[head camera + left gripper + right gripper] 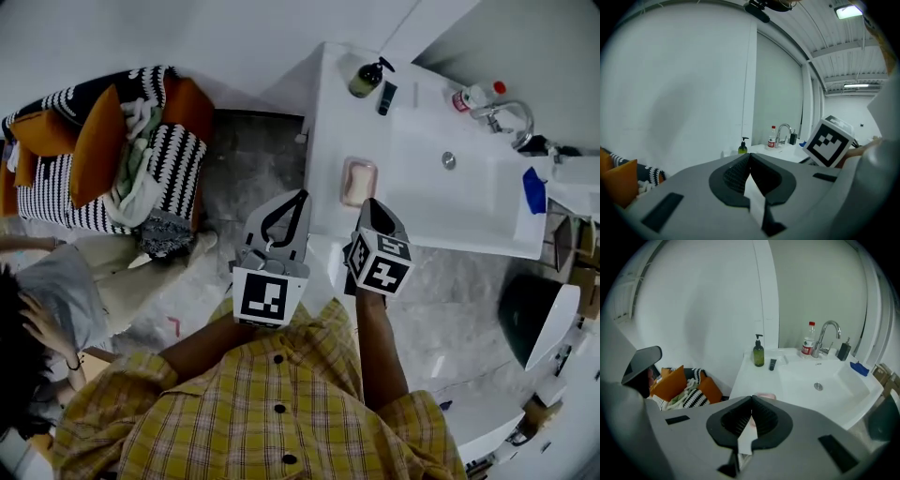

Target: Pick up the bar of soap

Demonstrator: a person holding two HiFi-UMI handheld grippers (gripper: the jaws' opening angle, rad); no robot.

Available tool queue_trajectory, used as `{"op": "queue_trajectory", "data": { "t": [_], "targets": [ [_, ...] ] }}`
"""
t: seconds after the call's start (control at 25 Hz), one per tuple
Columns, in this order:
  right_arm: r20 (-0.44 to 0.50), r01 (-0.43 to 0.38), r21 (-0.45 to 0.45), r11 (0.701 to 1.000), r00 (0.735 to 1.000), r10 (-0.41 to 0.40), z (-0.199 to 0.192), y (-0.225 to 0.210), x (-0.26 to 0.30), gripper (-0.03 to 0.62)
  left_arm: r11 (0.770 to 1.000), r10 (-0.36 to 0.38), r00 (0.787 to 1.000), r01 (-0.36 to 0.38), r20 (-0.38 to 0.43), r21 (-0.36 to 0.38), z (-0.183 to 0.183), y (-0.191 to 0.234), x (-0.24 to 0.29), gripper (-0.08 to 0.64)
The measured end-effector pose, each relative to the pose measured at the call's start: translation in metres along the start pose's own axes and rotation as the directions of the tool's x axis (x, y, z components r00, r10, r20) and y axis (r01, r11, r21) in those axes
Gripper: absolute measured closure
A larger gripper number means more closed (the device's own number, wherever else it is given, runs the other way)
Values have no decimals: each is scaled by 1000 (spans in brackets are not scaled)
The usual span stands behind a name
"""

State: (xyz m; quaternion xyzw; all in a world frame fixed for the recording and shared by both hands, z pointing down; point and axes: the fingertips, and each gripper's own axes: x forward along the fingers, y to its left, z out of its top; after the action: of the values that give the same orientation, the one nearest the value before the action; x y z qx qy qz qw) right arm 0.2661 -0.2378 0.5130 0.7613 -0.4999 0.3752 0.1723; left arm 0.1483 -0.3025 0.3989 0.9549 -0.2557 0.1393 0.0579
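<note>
Two closed, empty tools: left gripper (pixel 298 202) with jaws pressed tip to tip on nothing, right gripper (pixel 371 206) shut the same way, nothing between its jaws either. Held side by side over the near edge of the counter (pixel 328 122), seemingly a ready stance short of any reach. No contact yet with the bar of soap (pixel 360 185), lying flat in its soap dish (pixel 344 183) on the counter's left part, just at 12 o'clock from the right gripper's tip and at about 2 o'clock from the left one in the head view. Kept in a dish there presumably to drain and to stay handy to the basin (pixel 469 197) at 3 o'clock of it. Seen in the right gripper view only as a pink edge peeping over the closed jaws, so aimed at almost squarely by that gripper; pointed away from by the left, toward the wall, with the pump bottle (pixel 742 146) and faucet (pixel 783 133) far off at 1 o'clock. Judged the nearer and better-lined tool: the right. Needs opening wide before going down, since shut jaws can only push the bar. Likely slippery and rounded, so best pinched across the short sides, with the dish rim leaving little room.
</note>
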Motion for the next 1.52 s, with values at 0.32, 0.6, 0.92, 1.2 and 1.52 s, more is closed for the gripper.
{"op": "queue_trajectory", "data": {
  "t": [0.32,0.6,0.92,1.2,1.52],
  "targets": [
    [-133,-6,57,998,991,13,-18,-25,68,546,999,36,997,-37,-68,-3,-16,12,30,548],
    [-211,-20,96,995,977,40,-24,-29,103,411,996,64,991,-70,-120,-49,-28,25,43,548],
    [-310,-5,98,995,950,36,-33,-35,133,396,994,70,986,-81,-149,-71,-35,33,58,548],
    [-392,3,96,995,919,35,-46,-39,151,394,993,85,988,-95,-130,-74,-34,41,69,548],
    [-443,31,88,996,897,11,-51,-39,162,394,988,94,978,-115,-186,-105,-44,49,73,548]
  ]
}}
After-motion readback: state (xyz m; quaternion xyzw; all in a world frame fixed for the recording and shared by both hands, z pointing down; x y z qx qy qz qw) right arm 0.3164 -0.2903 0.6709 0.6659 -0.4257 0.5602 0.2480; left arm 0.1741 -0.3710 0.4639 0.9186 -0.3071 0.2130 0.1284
